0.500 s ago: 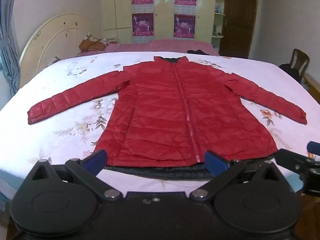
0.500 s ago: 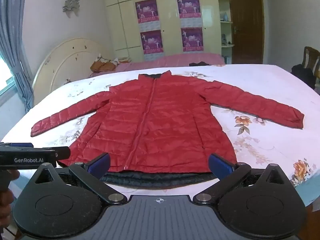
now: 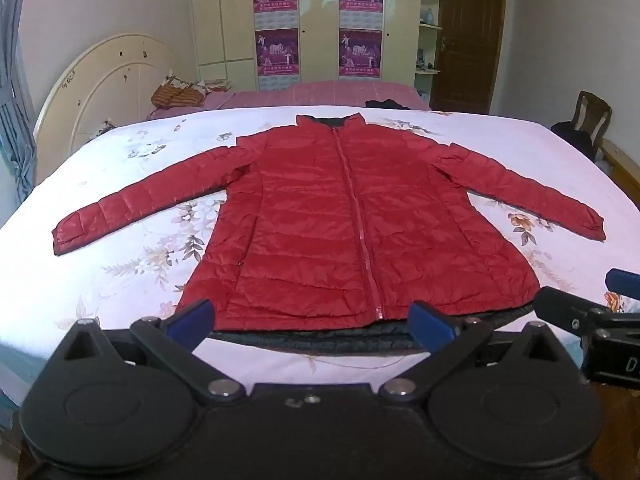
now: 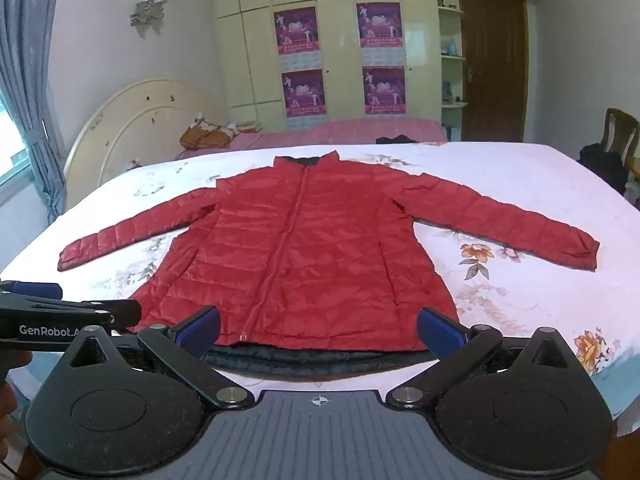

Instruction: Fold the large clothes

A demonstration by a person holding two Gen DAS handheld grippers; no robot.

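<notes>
Two tools, one in each of my hands, hover at the near edge of a bed. My left tool and my right tool are both spread wide, grasping nothing. A red quilted jacket lies flat on the floral sheet, zipped, collar at the far side, both sleeves stretched outward. Its dark-lined hem sits just beyond the blue pads of each tool.

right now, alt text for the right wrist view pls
A red puffer jacket lies flat and zipped on a floral bedsheet, sleeves spread wide. The open right claw hovers at its hem, with the left claw at the left edge.
</notes>
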